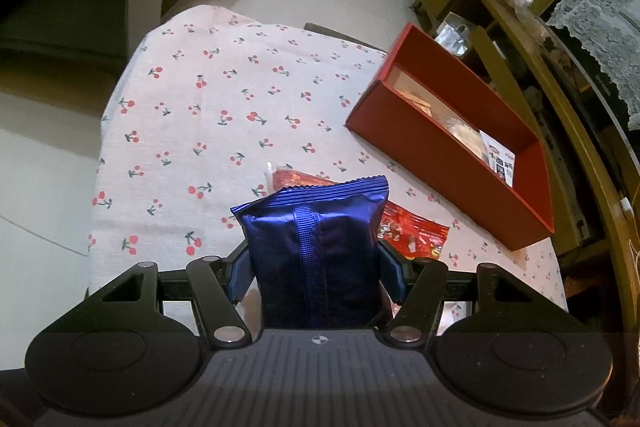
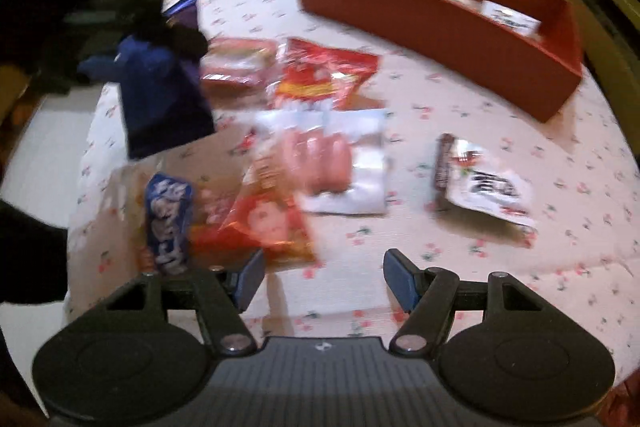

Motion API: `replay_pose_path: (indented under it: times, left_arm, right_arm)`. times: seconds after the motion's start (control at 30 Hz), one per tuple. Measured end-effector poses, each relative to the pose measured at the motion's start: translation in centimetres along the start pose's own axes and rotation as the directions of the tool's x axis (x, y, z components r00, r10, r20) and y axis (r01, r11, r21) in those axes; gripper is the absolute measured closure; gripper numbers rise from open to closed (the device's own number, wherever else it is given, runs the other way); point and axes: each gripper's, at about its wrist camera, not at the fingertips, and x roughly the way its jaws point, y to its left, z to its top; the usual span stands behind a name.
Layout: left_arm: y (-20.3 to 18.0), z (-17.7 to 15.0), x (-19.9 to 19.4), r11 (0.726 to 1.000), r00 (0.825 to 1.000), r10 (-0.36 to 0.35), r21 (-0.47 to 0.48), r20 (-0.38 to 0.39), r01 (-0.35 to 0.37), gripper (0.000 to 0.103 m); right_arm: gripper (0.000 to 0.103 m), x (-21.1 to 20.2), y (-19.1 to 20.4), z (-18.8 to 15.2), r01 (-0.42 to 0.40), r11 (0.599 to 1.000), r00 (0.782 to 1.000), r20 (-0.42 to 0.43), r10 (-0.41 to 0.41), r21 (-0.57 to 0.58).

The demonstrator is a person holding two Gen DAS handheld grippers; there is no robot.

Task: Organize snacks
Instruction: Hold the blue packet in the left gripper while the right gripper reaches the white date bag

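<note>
The left gripper point(image 1: 316, 263) is clamped on a blue packet point(image 1: 318, 247) at lower centre, with the red box point(image 1: 452, 163) at the right of the frame. The smooth foil could slide from the pads on the way there. The right gripper point(image 2: 324, 279), jaws apart and empty, hangs above crowded snacks; closing near the sausage pack point(image 2: 332, 163) might snag the neighbouring red bag point(image 2: 264, 227).

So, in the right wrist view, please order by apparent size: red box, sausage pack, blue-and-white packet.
1. red box
2. sausage pack
3. blue-and-white packet

The box lies farthest, so it is truly largest.
</note>
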Motion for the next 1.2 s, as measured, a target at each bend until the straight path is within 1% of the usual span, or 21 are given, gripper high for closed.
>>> replay_pose_path:
  times: [0.07,0.13,0.23,0.3,0.37,0.4,0.5,0.67,0.77,0.87,0.97,1.03,1.1,1.2]
  left_arm:
    - [-0.1,0.0,0.0,1.000,1.000,-0.003,0.002,0.001,0.003,0.034]
    - [0.0,0.0,-0.1,1.000,1.000,-0.003,-0.005,0.002,0.003,0.034]
    - [0.3,0.1,-0.3,1.000,1.000,-0.006,-0.015,0.007,0.006,0.034]
    - [0.5,0.2,-0.5,1.000,1.000,-0.010,-0.018,0.011,0.010,0.034]
    - [0.6,0.3,-0.6,1.000,1.000,-0.015,-0.022,0.015,0.016,0.034]
    - [0.7,0.3,-0.7,1.000,1.000,-0.018,-0.022,0.016,0.018,0.034]
    - [0.8,0.5,-0.9,0.999,0.999,-0.032,-0.027,0.017,0.033,0.034]
    - [0.3,0.5,-1.0,0.999,0.999,-0.047,-0.017,0.018,0.047,0.034]
    - [-0.3,0.6,-0.7,0.998,0.998,-0.057,-0.015,0.007,0.057,0.034]
    - [-1.4,0.8,-0.3,0.997,0.997,-0.071,0.003,0.003,0.071,0.034]
    - [-3.0,0.6,0.6,0.996,0.996,-0.086,0.035,-0.020,0.087,0.034]
    - [-4.2,0.5,1.4,0.994,0.994,-0.097,0.053,-0.044,0.099,0.034]
    - [-5.3,0.3,2.2,0.991,0.992,-0.107,0.071,-0.071,0.112,0.034]
    - [-6.5,0.2,2.9,0.988,0.992,-0.100,0.111,-0.083,0.108,0.034]
  right_arm:
    - [0.024,-0.8,0.4,-0.2,-0.051,0.999,0.999,0.007,0.051,-0.004]
    - [0.024,-1.1,1.2,-0.5,-0.105,0.994,0.994,-0.003,0.105,0.004]
    - [0.024,-1.5,3.8,-0.8,-0.157,0.987,0.988,0.001,0.157,-0.027]
    - [0.024,-2.0,5.5,-1.0,-0.152,0.984,0.987,0.031,0.155,-0.095]
    - [0.024,-2.3,6.6,-1.0,-0.101,0.983,0.991,0.067,0.112,-0.154]
    - [0.024,-2.2,6.5,-0.9,-0.084,0.984,0.993,0.068,0.095,-0.154]
    - [0.024,-2.1,4.9,-1.0,-0.073,0.992,0.995,0.063,0.080,-0.100]
    - [0.024,-3.2,-0.4,0.0,0.019,1.000,0.994,0.109,-0.017,-0.012]
    - [0.024,-3.3,-3.9,0.7,0.070,0.997,0.990,0.127,-0.066,-0.024]
    - [0.024,-3.0,-6.3,1.5,0.082,0.995,0.992,0.099,-0.076,-0.059]
    - [0.024,-2.3,-7.4,2.4,0.100,0.987,0.992,0.090,-0.089,-0.127]
    - [0.024,-1.9,-7.8,3.1,0.080,0.991,0.995,0.069,-0.073,-0.106]
    - [0.024,-1.3,-8.4,3.7,0.071,0.993,0.995,0.074,-0.064,-0.091]
    - [0.024,-0.4,-8.4,4.1,0.078,0.981,0.995,0.077,-0.065,-0.176]
